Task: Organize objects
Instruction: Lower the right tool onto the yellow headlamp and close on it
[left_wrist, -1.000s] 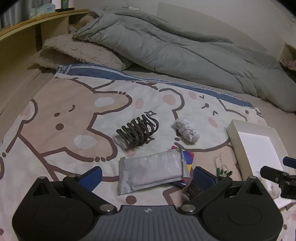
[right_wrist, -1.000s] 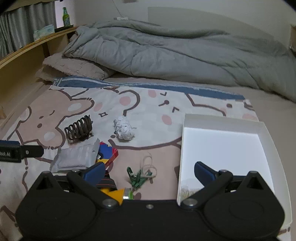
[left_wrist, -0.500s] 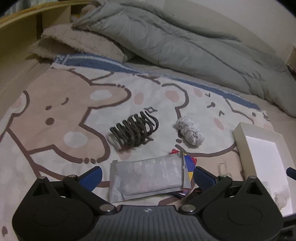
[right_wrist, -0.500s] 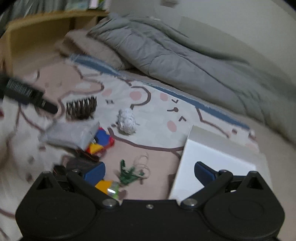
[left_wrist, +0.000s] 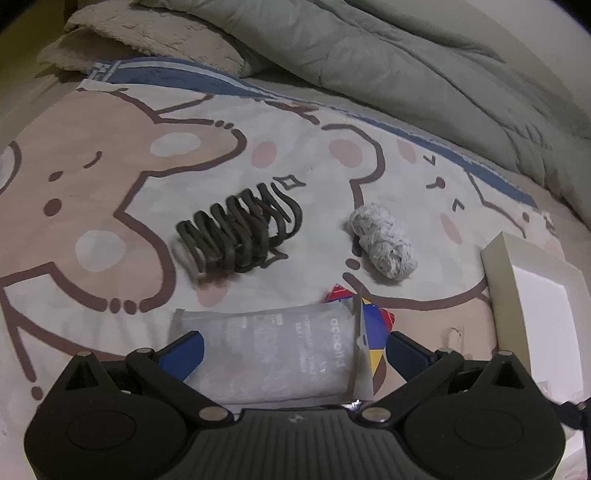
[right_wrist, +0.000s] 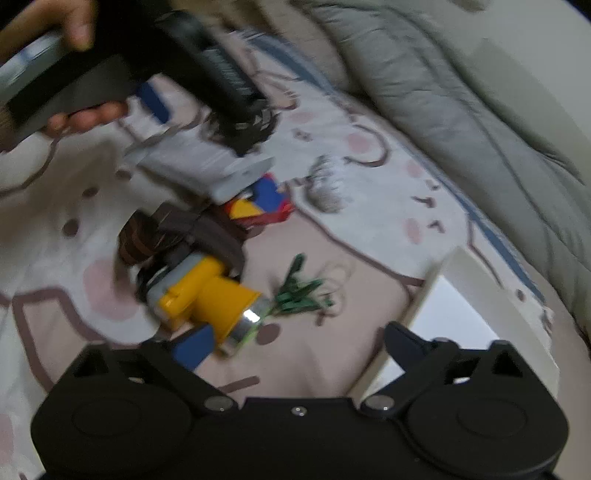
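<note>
Left wrist | left tool (left_wrist: 291, 349) spread | grey pouch (left_wrist: 273, 350) between its fingers, unpinched

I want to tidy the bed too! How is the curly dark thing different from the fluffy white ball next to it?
The dark claw hair clip is made of hard-looking curved prongs with gaps between them; the white yarn ball is a soft, solid-looking bundle. The clip is dark brown, the ball pale grey-white. The clip looks longer and wider than the ball. Both lie loose on the cartoon bear blanket, apart from each other, and neither gripper touches them.
</note>
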